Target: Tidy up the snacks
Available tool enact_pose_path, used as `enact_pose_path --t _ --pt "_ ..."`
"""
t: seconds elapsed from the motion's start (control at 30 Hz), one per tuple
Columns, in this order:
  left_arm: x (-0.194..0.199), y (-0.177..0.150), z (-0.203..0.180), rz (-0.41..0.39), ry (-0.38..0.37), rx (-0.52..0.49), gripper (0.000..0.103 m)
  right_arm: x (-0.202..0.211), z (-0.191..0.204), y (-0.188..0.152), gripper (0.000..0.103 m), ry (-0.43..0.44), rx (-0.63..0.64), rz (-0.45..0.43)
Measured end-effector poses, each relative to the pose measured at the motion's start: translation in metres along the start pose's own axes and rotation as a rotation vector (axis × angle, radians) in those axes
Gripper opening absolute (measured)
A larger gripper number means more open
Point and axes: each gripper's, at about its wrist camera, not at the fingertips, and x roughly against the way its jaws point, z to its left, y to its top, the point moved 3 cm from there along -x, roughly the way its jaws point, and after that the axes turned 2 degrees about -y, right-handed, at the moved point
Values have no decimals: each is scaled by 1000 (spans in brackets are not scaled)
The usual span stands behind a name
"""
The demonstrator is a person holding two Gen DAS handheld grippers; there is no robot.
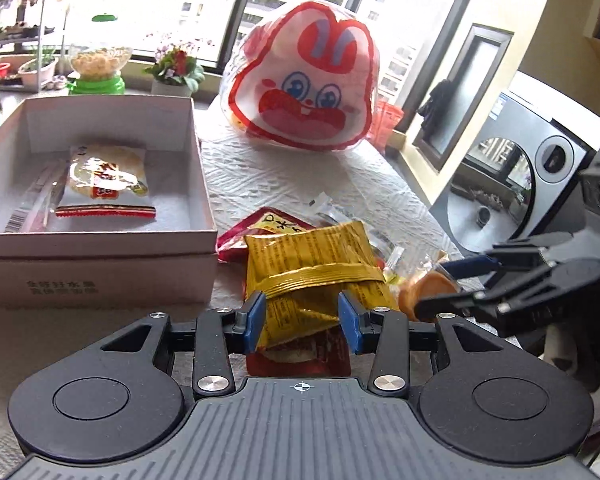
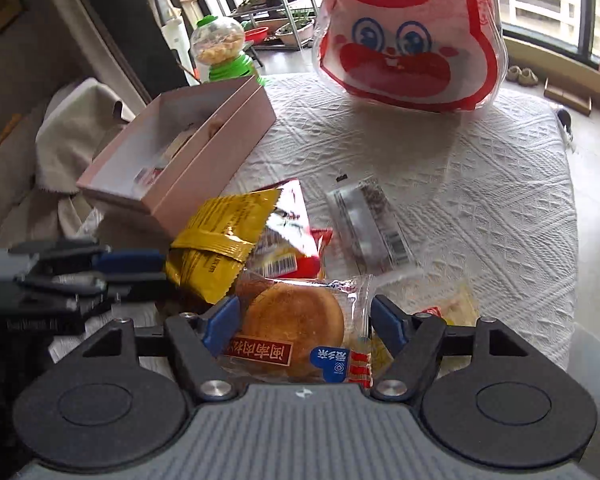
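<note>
On a white quilted tablecloth [image 2: 480,184], the left gripper [image 1: 302,318] is clamped on a crinkled yellow foil snack packet [image 1: 312,264] atop the loose pile, while the right gripper [image 2: 300,326] has its jaws apart around a round golden pastry in clear wrap [image 2: 296,320], pads seemingly not yet pressing; the open pink cardboard box [image 1: 100,236], holding one flat clear-wrapped snack [image 1: 108,180], waits just left of the pile; a good lift would likely be straight up, so the red packet [image 1: 260,226] beneath stays put, then across the box wall before release.
</note>
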Motion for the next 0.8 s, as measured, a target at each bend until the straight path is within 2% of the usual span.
enact_pose_path --t 0.1,0.23,0.33,0.47,0.5,0.57,0.63,0.8 --pt "7 3 -7 -29 -8 -13 44 20 13 -24 74 -56 65 -18" --pt "2 3 -36 10 -89 -123 44 49 19 -48 74 5 67 -51" --pt "-16 -9 -73 53 -152 -303 45 61 14 -62 74 -21 31 -80" --pt "-41 -29 -104 164 -154 -523 46 66 -3 -83 74 -110 -54 -88" --pt "-44 -32 -108 180 -151 -563 53 70 -6 -88 74 -116 -70 -95" --pt "-48 -34 -114 191 -135 -623 58 76 -12 -100 74 -120 -100 -112" --pt "-54 -30 -112 204 -114 -617 62 80 -16 -110 74 -118 -126 -129" --pt "-74 -22 -89 263 -76 -473 63 74 -17 -129 74 -118 -158 -132"
